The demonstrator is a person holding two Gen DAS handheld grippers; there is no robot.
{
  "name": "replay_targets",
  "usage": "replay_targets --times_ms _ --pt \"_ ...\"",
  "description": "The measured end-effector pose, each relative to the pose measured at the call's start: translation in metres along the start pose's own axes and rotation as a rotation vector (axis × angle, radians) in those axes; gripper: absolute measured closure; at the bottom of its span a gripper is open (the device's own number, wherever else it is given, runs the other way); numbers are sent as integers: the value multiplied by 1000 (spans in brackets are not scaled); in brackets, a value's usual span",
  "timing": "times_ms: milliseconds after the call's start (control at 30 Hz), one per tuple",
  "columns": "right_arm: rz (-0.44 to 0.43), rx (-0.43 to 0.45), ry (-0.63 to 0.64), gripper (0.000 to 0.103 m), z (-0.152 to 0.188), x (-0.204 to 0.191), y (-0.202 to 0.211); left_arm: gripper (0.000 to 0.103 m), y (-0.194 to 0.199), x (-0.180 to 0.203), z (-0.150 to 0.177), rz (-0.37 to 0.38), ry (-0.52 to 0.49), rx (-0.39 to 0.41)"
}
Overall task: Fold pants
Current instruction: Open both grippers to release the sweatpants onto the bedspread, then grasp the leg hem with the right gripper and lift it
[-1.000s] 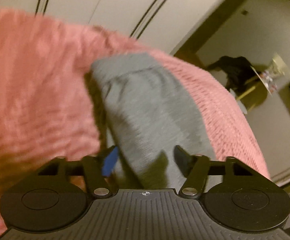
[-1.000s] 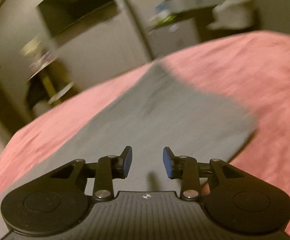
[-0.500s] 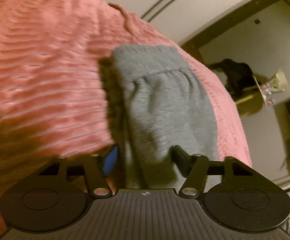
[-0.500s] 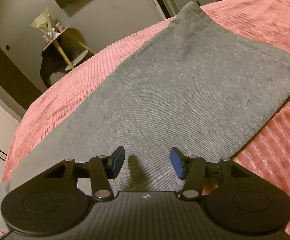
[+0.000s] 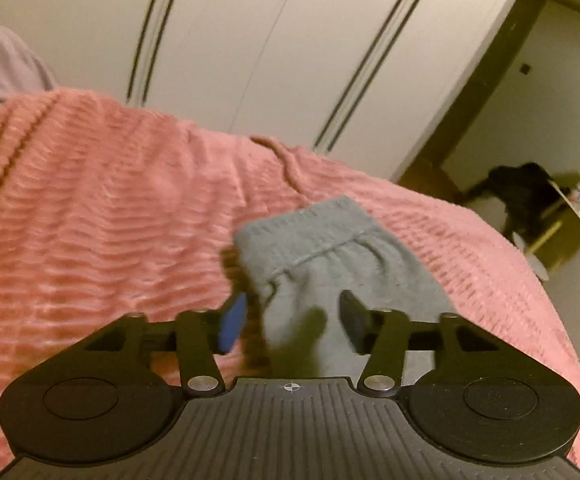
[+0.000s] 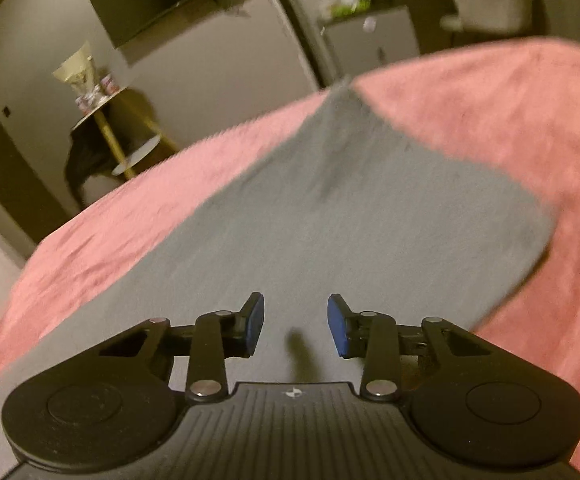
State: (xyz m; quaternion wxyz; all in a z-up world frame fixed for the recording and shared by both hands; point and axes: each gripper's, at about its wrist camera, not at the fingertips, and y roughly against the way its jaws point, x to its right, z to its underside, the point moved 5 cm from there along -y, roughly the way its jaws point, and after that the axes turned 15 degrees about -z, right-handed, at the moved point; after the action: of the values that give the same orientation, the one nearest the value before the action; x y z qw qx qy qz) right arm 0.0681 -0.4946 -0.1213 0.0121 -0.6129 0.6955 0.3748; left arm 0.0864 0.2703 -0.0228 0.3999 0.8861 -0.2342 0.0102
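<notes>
A: As far as I can count, there's 1 pair of grey knit pants (image 5: 341,264), lying flat on 1 pink ribbed bedspread (image 5: 102,216), w/ 2 black grippers over them. That it?

B: That's the task stuff. Bkgd, left view: 1 cream wardrobe w/ dark vertical stripes (image 5: 250,48) at 12 o'clock, 1 dark garment heaped by a small table (image 5: 525,196) at 3 o'clock. Right view: 1 dark wall-mounted TV (image 6: 166,0) at 11 o'clock, 1 round side table on yellow legs (image 6: 110,120) at 9 o'clock.

A: Textures?

B: Pants are soft jersey; in the left view the ribbed cuff end sits near centre, gathered fabric below a seam. In the right view they (image 6: 349,208) spread as a broad smooth panel w/ a rounded corner at 3 o'clock, tapering to a point at 12. Bedspread is fuzzy, wavy ridges. Both views a bit blurred.

A: Jaws?

B: Left gripper (image 5: 291,320): jaws opening, roughly half-wide. The pant leg lies under the gap; blue pad of one finger (image 5: 232,326) at 9 o'clock sits over the pink spread just beside the leg's edge, the other over grey cloth. Pads aren't pinching anything, as far as I can see.

A: Right gripper?

B: Right gripper (image 6: 295,326): jaws closing, narrower gap, blue pads facing each other above the grey panel. No fabric visible btwn them.
</notes>
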Motion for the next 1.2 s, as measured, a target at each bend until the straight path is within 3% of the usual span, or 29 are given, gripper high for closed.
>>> replay_targets --times_ms 67,133,200,267,367,400,433,467,500,600,700,767,800,867,933,1067,1200 --pt "22 46 28 56 -24 8 -3 20 18 11 11 60 -12 12" --pt "45 65 78 35 -49 17 -15 14 39 33 30 140 -76 31" --pt "81 61 139 31 -71 28 -33 10 55 61 54 227 -171 38" --pt "121 50 190 31 -89 34 -52 10 67 92 86 298 -282 30" --pt "113 48 238 31 -109 40 -75 11 73 127 134 336 -430 -19" --pt "108 31 244 36 -112 41 -82 12 74 134 147 349 -451 -42" --pt "102 4 252 72 -114 43 -88 12 74 140 158 356 -465 -66" --pt "94 -39 270 96 -114 42 -96 13 74 144 166 359 -478 -84" --pt "88 -81 296 98 -113 39 -101 13 74 148 172 362 -488 -91" --pt "84 -25 413 98 -120 27 -96 12 81 156 182 383 -522 -57" --pt "164 20 456 94 -125 31 -105 12 80 158 193 372 -558 -55" --pt "227 -22 447 81 -116 43 -121 11 77 160 200 347 -580 -57" --pt "268 -60 429 63 -110 50 -128 11 79 159 204 332 -602 -53" --pt "250 -28 359 62 -106 55 -114 11 76 156 209 299 -659 -31" --pt "179 81 239 54 -104 62 -72 9 77 149 210 292 -690 -5" --pt "129 231 -55 54 -72 100 27 8 75 146 210 302 -646 -41" --pt "132 213 -156 68 -23 122 76 8 85 148 216 336 -665 -47"
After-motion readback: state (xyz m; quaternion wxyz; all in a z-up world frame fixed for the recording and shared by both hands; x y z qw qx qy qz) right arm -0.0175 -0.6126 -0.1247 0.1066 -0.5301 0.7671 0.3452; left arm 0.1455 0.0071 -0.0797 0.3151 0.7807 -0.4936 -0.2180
